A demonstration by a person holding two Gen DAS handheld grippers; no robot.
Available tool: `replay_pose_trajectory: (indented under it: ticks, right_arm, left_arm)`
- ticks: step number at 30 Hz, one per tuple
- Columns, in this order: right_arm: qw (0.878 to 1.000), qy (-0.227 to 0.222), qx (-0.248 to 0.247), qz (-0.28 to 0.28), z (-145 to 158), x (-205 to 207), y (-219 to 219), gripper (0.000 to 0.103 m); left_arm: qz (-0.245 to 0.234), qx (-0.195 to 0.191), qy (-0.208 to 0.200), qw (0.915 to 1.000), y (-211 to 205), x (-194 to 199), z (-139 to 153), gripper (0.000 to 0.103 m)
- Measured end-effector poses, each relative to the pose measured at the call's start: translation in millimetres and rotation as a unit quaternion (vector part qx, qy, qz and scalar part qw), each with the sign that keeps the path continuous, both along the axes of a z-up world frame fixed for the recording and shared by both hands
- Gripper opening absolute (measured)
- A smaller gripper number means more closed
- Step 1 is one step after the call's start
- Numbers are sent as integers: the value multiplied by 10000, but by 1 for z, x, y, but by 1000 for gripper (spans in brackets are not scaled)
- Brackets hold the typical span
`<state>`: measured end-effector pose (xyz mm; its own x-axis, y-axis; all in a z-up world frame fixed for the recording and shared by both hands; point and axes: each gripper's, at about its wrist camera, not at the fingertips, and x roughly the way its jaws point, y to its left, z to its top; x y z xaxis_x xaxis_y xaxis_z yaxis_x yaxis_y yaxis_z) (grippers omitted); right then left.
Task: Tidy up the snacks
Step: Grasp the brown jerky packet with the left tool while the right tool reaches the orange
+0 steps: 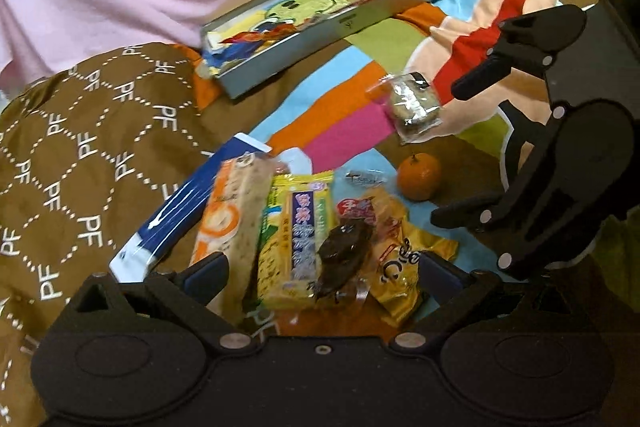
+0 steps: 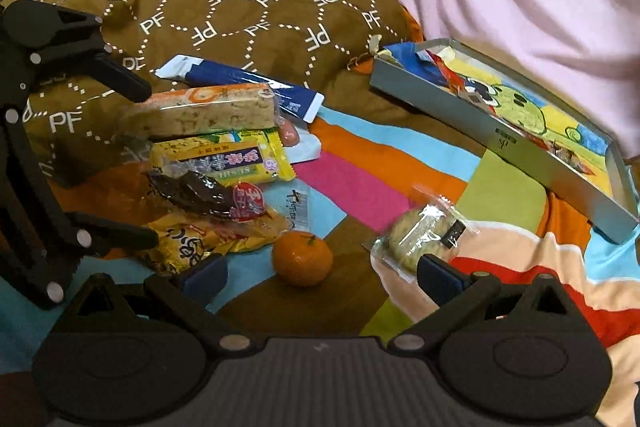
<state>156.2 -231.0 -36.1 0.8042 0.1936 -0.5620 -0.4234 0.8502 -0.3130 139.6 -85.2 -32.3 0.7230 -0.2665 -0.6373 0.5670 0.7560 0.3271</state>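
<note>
With both grippers spread wide and empty, the left gripper (image 1: pixel 320 275) over the snack pile (image 1: pixel 296 227) and the right gripper (image 2: pixel 320 277) near the orange (image 2: pixel 302 258), the pick step appears pending; next, grasp one snack and carry it to the empty tin (image 2: pixel 500 135).

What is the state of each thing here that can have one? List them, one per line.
Left tool: open, holding nothing.
Right tool: open, holding nothing.
Tray: open, no snacks in it.
Mandarin: whole, unpeeled.
Round cookie: sealed in clear wrapper.
Blue packet: lying flat, partly under the long bar.
</note>
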Motion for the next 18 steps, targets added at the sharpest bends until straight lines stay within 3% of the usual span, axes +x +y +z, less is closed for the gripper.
replay_pose_trajectory:
  ticks: [4, 6, 12, 15, 18]
  right_arm:
    - [9997, 70, 219, -117, 1, 6, -6, 103]
    - [9992, 137, 340, -133, 0, 10, -9, 101]
    - [9987, 353, 374, 13, -6, 15, -7, 82]
    - [9984, 345, 440, 78, -5, 16, -6, 79]
    - [9982, 317, 514, 46, -4, 19, -7, 67]
  left_arm:
    - [-85, 36, 157, 9998, -2, 10, -2, 89]
    - [-125, -10, 258, 9996, -2, 14, -1, 77]
    - [-278, -54, 596, 9978, -11, 23, 1, 58]
    - [-284, 35, 704, 9971, -15, 27, 1, 58]
    - [-218, -29, 949, 9952, -14, 35, 3, 59]
